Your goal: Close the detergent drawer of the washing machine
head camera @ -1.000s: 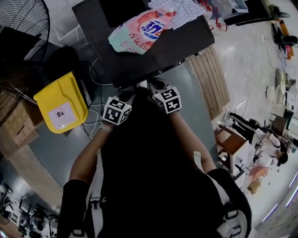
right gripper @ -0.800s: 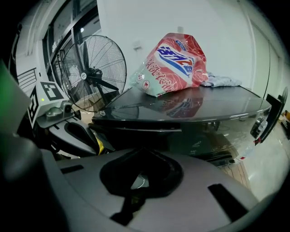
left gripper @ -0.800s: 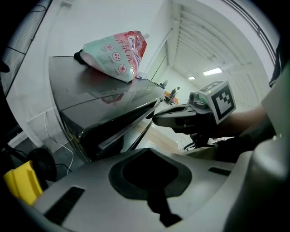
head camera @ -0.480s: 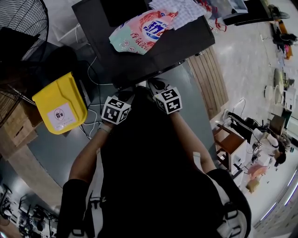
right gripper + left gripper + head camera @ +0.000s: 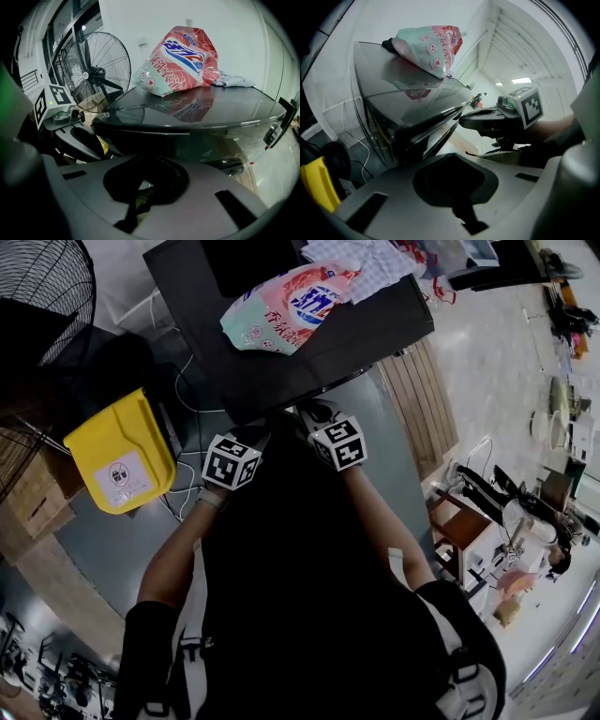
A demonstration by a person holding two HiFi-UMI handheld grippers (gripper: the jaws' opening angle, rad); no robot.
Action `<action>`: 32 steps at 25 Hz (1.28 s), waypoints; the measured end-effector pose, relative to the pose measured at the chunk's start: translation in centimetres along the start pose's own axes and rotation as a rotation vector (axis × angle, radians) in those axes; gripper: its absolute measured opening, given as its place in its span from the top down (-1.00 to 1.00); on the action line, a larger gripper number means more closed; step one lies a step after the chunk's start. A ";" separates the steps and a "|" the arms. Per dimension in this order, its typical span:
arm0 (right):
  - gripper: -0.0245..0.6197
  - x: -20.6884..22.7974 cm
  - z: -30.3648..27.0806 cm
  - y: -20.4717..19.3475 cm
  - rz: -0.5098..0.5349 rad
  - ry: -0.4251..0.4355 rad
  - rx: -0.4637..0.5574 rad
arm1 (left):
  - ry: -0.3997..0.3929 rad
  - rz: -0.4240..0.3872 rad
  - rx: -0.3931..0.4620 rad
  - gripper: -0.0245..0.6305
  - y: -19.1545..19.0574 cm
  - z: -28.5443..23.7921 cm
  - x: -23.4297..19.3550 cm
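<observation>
The black washing machine stands just ahead of me, with a pink and green detergent bag lying on its top. I cannot make out its detergent drawer in any view; only the dark front edge under the top shows. My left gripper and right gripper are held side by side close to that front edge, touching nothing. In the left gripper view the left gripper has its jaws together with nothing in them. In the right gripper view the right gripper also looks shut and empty.
A yellow bin sits on the floor to the left of the machine, with white cables beside it. A large standing fan is further left. A cloth lies on the machine's top behind the bag.
</observation>
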State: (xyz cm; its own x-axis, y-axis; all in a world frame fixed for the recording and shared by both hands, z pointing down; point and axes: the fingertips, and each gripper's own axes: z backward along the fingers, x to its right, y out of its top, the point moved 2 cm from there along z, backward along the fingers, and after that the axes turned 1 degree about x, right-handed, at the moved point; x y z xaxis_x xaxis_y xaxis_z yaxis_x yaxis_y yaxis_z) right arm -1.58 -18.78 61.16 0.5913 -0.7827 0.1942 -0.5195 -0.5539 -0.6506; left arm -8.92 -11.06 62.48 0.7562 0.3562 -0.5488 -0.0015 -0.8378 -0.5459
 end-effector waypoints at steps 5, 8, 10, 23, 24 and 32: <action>0.88 -0.8 -1.4 0.1 0.054 0.046 -0.073 | 0.014 0.081 0.001 0.89 0.2 0.1 -1.4; 0.88 -1.3 -1.8 0.1 0.084 0.067 -0.098 | 0.009 0.121 -0.011 0.89 0.0 0.1 -1.9; 0.88 -1.2 -1.8 0.1 0.084 0.073 -0.100 | 0.007 0.129 -0.016 0.89 -0.1 -0.1 -2.0; 0.88 -4.1 -1.1 1.5 0.062 0.121 -0.002 | 0.023 0.102 0.031 0.89 0.3 0.6 -1.7; 0.88 -4.3 -0.9 1.7 0.050 0.122 0.010 | 0.026 0.092 0.034 0.89 0.4 0.8 -1.6; 0.88 -5.5 1.5 2.9 -0.076 0.121 0.090 | 0.031 -0.001 0.057 0.89 1.3 3.3 -0.3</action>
State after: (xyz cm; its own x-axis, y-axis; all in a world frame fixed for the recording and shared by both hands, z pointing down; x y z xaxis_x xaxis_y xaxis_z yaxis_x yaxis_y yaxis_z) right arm -5.38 -15.66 57.12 0.5454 -0.7708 0.3293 -0.4154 -0.5898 -0.6925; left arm -11.34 -10.91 59.83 0.7758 0.3432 -0.5294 -0.0378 -0.8123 -0.5821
